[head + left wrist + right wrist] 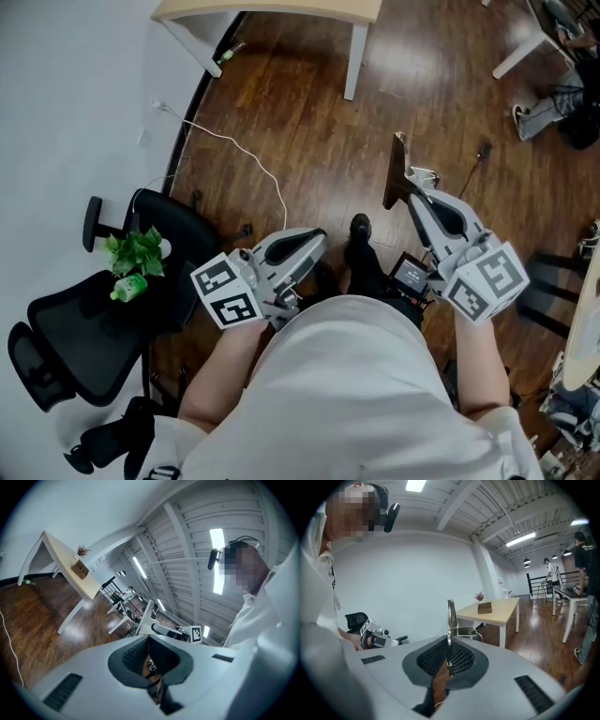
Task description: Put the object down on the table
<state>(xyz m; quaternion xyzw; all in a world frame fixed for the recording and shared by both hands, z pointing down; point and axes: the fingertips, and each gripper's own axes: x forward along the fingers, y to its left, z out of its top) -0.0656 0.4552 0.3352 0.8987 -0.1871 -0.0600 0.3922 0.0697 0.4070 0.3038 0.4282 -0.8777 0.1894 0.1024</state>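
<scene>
My right gripper (410, 190) (449, 645) is shut on a thin flat metal object (395, 172) (450, 618). The object stands up out of the jaws, edge-on in the right gripper view and brownish in the head view. My left gripper (312, 242) (149, 641) is held low in front of the person's body, with its jaws together and nothing between them. Both grippers hang over the dark wood floor. A light wood table (281, 9) (497, 609) (70, 569) stands well ahead of them.
A black office chair (75, 347) with a green leafy thing (136, 258) on it stands at my left by the white wall. A white cable (244, 155) runs across the floor. A small brown box (483, 607) sits on the table. People (581, 559) stand far right.
</scene>
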